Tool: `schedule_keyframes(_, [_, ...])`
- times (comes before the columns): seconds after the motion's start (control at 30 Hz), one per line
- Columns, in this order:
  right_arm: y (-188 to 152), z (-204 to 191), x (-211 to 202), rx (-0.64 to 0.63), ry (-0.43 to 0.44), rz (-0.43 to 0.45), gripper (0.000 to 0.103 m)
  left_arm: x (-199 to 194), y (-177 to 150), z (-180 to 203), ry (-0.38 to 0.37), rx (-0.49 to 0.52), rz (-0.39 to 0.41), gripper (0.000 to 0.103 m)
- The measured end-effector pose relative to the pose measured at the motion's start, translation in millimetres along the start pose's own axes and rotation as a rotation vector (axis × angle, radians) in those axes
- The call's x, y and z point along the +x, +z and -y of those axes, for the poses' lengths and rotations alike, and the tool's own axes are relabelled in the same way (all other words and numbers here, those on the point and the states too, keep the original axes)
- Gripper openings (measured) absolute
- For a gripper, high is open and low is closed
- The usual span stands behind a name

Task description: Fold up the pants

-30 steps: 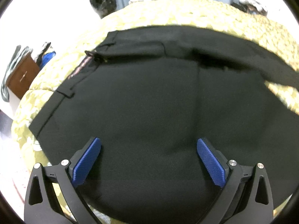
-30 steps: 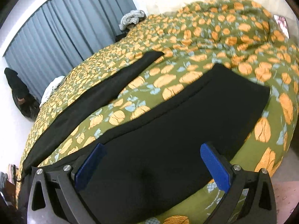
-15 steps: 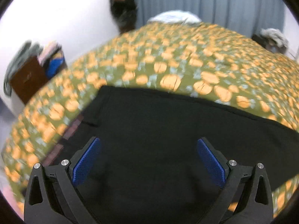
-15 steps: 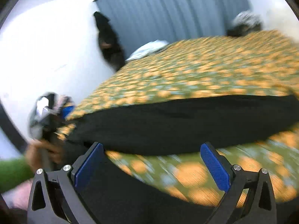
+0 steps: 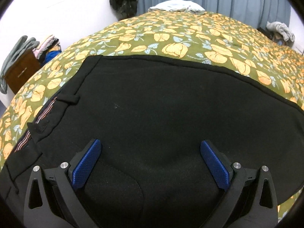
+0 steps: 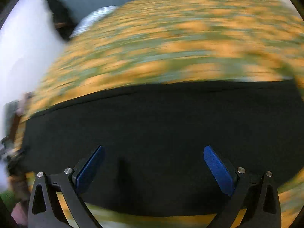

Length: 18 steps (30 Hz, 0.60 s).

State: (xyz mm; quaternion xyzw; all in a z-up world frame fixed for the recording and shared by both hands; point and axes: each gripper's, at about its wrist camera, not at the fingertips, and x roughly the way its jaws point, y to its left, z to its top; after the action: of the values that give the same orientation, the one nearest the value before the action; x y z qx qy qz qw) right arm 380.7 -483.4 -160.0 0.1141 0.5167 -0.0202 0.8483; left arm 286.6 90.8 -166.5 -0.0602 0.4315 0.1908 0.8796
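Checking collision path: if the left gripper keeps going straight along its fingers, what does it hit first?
Most likely the black pants: the open left gripper points straight at the cloth spread on the floral bedspread, with nothing else between. How near the fabric is cannot be judged from this fisheye view.

Black pants (image 5: 161, 114) flat on floral bedspread (image 5: 171, 39)

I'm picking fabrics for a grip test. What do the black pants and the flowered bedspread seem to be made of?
The pants look like a matte, smooth woven suiting cloth: crisp waistband seam, belt loop, striped inner lining. The bedspread looks like a quilted printed cotton or blend with a soft, puckered surface; the exact fibre cannot be told.
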Motion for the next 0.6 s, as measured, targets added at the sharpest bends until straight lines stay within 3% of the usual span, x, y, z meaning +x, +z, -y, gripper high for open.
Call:
schedule_keyframes(0.07, [18.3, 66.1, -19.6, 0.138, -0.165, 0.027, 0.103, 1.2, 0.4, 2.8, 0.003, 0.002, 0.008, 0.103])
schedule_keyframes(0.1, [25.1, 87.4, -30.0, 0.185, -0.173, 0.054, 0.103, 3.2, 1.7, 2.6, 0.003, 0.002, 0.009, 0.103])
schedule_keyframes(0.17, [38.3, 117.4, -49.5, 0.248, -0.128, 0.122, 0.103, 4.3, 2.3, 2.3, 0.000, 0.001, 0.010, 0.103])
schedule_keyframes(0.23, [51.1, 129.0, -51.8, 0.261, -0.030, 0.141, 0.103, 4.7, 2.3, 2.3, 0.001, 0.001, 0.010, 0.103])
schedule_keyframes(0.37, [61.5, 120.4, -24.2, 0.206, -0.050, 0.045, 0.102, 4.8, 0.8, 3.1, 0.005, 0.004, 0.011, 0.103])
schedule_keyframes(0.4, [60.0, 114.8, -18.4, 0.198, -0.035, 0.014, 0.096, 5.6, 0.6, 3.5, 0.007, 0.005, 0.012, 0.103])
schedule_keyframes(0.43, [56.8, 112.1, -13.8, 0.195, -0.005, -0.022, 0.069, 5.9, 0.6, 3.9, 0.009, 0.006, 0.012, 0.103])
schedule_keyframes(0.5, [49.6, 109.3, -20.7, 0.153, -0.056, -0.013, 0.043, 7.4, 0.7, 4.8, 0.013, 0.009, 0.010, 0.103])
schedule_keyframes(0.53, [46.0, 107.0, -31.9, 0.130, -0.060, 0.020, 0.016, 8.3, 1.1, 5.4, 0.016, 0.012, 0.008, 0.103])
schedule_keyframes(0.57, [39.7, 103.1, -48.3, 0.113, -0.038, 0.064, 0.005, 8.2, 1.3, 5.8, 0.019, 0.013, 0.007, 0.103])
schedule_keyframes(0.6, [31.4, 100.9, -68.7, 0.095, -0.005, 0.111, 0.006, 8.2, 1.6, 6.6, 0.022, 0.016, 0.006, 0.103])
